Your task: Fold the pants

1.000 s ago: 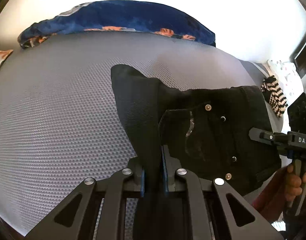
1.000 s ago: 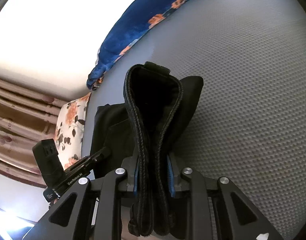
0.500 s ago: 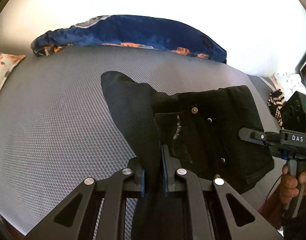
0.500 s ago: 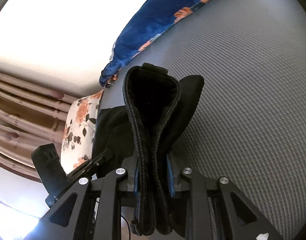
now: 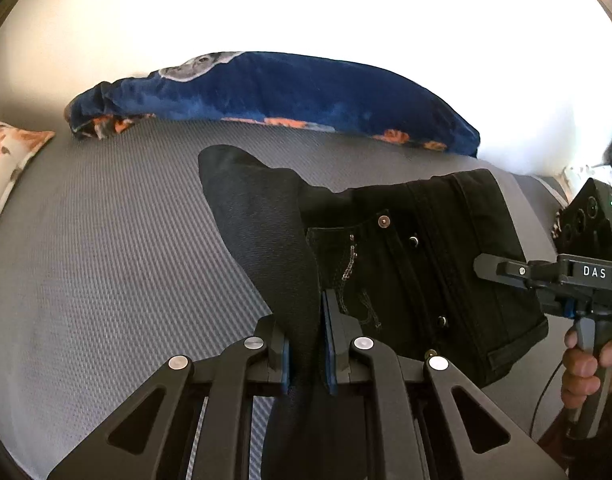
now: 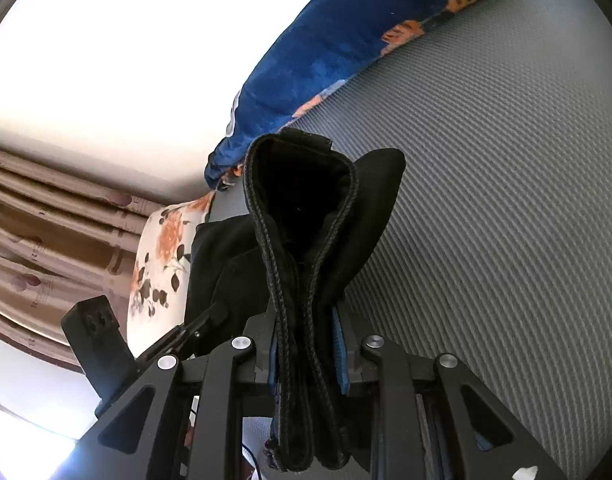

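Note:
Black pants [image 5: 410,264] hang between both grippers above a grey mattress [image 5: 105,264]. My left gripper [image 5: 308,344] is shut on a fold of black cloth [image 5: 265,232] that rises in front of it. The buttoned fly and waistband spread to its right, reaching the right gripper [image 5: 482,268], seen there with a person's hand [image 5: 586,364] on its handle. In the right wrist view my right gripper [image 6: 308,344] is shut on a thick bunch of stitched waistband [image 6: 301,216]. The left gripper's body [image 6: 101,344] shows at the lower left there.
A blue flowered blanket [image 5: 273,92] lies along the mattress's far edge. A white flowered pillow [image 5: 5,164] sits at the left end, also in the right wrist view as pillow [image 6: 161,264], beside brown curtains [image 6: 45,232]. A striped cloth [image 5: 558,228] peeks out behind the right gripper.
Both grippers have drawn back from the blanket together, carrying the pants; the blanket and pillow sit lower and farther into view. Both grips are unchanged.

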{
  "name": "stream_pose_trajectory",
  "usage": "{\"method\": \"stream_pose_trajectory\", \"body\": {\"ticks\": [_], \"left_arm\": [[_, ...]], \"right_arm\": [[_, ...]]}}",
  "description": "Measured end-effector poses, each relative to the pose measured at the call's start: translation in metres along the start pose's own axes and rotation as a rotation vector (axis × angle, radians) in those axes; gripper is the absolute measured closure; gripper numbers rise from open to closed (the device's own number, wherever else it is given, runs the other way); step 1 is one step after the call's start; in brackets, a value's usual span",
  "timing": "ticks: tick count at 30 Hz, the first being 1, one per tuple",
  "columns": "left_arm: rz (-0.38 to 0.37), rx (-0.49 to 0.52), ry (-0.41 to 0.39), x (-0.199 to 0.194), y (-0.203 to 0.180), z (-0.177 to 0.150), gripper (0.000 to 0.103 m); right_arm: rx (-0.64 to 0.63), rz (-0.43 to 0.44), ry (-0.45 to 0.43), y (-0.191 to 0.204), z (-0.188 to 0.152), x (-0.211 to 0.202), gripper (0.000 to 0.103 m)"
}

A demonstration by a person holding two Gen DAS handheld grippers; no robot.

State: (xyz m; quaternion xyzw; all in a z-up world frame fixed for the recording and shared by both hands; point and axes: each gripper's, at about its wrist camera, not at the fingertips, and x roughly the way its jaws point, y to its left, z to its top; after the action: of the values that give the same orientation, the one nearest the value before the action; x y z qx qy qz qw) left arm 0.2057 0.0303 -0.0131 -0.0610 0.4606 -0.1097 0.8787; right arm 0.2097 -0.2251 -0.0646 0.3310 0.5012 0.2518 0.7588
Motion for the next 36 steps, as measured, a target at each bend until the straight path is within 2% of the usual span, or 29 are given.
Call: {"method": "stream_pose_trajectory", "body": {"ticks": [11, 14, 16, 20, 23, 25, 29, 34, 36], "left_arm": [[0.010, -0.021, -0.024, 0.040, 0.026, 0.037, 0.090], [0.025, -0.037, -0.002, 0.057, 0.040, 0.037, 0.089], [0.038, -0.052, 0.025, 0.069, 0.052, 0.031, 0.088], [0.019, -0.085, 0.053, 0.086, 0.067, 0.020, 0.075], [0.032, -0.082, 0.048, 0.092, 0.068, 0.015, 0.067], [0.039, -0.080, 0.034, 0.093, 0.069, 0.013, 0.063], [0.060, -0.085, 0.029, 0.093, 0.069, 0.013, 0.052], [0.131, -0.064, 0.032, 0.084, 0.062, 0.014, 0.047], [0.159, -0.052, 0.033, 0.076, 0.058, 0.012, 0.045]], "right_arm": [[-0.017, -0.040, -0.005, 0.004, 0.046, 0.027, 0.082], [-0.017, -0.058, -0.014, 0.000, 0.053, 0.035, 0.082], [-0.023, -0.110, -0.022, -0.007, 0.053, 0.040, 0.082], [-0.129, -0.294, -0.023, -0.008, 0.048, 0.052, 0.075], [-0.185, -0.389, -0.028, -0.012, 0.041, 0.059, 0.067], [-0.185, -0.402, -0.037, -0.014, 0.038, 0.060, 0.063], [-0.185, -0.407, -0.047, -0.013, 0.041, 0.070, 0.063], [-0.185, -0.448, -0.052, -0.008, 0.042, 0.068, 0.053], [-0.192, -0.463, -0.062, 0.000, 0.042, 0.067, 0.052]]}}
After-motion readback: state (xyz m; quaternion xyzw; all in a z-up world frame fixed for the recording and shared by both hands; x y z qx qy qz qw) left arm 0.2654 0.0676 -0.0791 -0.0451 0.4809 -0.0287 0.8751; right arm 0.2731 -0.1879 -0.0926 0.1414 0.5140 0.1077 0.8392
